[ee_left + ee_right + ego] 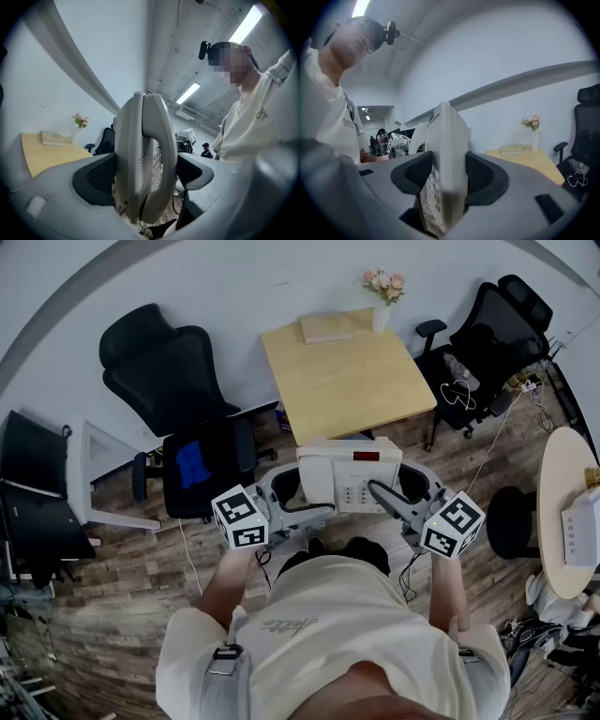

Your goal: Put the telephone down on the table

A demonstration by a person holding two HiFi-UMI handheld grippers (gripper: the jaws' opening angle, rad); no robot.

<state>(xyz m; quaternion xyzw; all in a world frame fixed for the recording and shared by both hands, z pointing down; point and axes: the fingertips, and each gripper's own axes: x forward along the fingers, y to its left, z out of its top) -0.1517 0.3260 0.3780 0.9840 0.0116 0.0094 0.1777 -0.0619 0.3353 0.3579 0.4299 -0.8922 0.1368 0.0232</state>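
Holding the telephone (349, 474) in mid-air just short of the table (347, 381), a person clamps the left gripper (305, 493) on its handset side and the right gripper (398, 486) on its keypad edge, a stiff, likely light plastic set best gripped at both ends.

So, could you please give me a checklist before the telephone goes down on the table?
1. Left gripper clamped on telephone: ok.
2. Right gripper clamped on it: ok.
3. Handset seated on the base: ok.
4. Telephone over the table: not ok, seems short of the near edge.
5. Landing spot free: ok, book and vase stand at the far edge.
6. Clearance above the tabletop: cannot tell.
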